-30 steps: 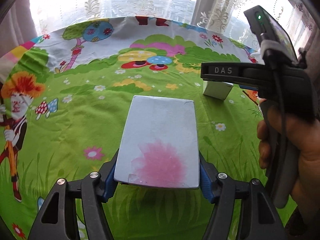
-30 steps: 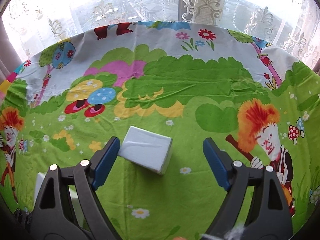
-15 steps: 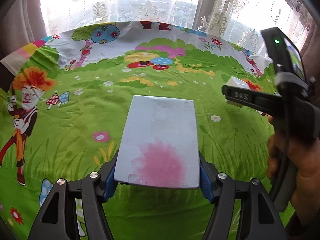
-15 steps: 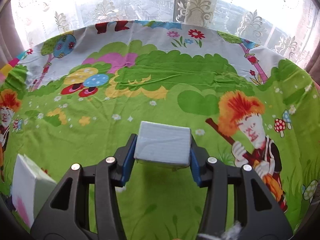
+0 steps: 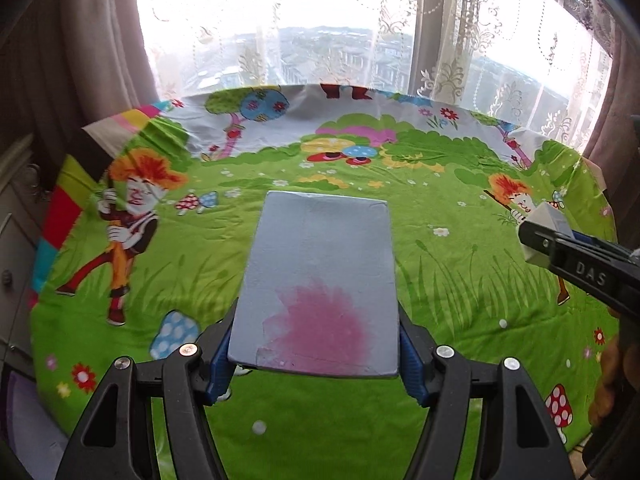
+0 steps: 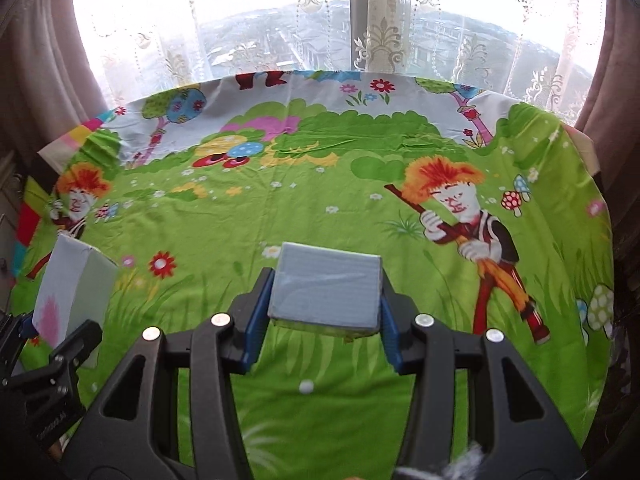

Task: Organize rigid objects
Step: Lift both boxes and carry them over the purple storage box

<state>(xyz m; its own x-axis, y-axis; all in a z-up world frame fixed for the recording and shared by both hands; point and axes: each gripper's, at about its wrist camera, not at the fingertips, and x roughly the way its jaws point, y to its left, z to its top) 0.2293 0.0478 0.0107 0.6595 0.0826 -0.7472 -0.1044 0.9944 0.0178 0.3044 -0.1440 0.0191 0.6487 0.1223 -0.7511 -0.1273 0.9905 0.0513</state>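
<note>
Two blocks are aloft, one per gripper. The left gripper [image 5: 314, 354] has its jaws pinching a large white block with a pink stain [image 5: 320, 280], and the right gripper [image 6: 320, 322] has its jaws pinching a smaller grey block [image 6: 326, 290], both above the cartoon-print cloth [image 6: 280, 220] on the surface. The carrying step seems under way; next comes choosing a spot and lowering each block flat, side by side.

My right gripper [image 6: 325, 300] clamps a small grey block [image 6: 325, 293] at centre frame above the green cartoon tablecloth [image 6: 320, 200]; lower left, a pink-stained white block [image 6: 68, 292].
</note>
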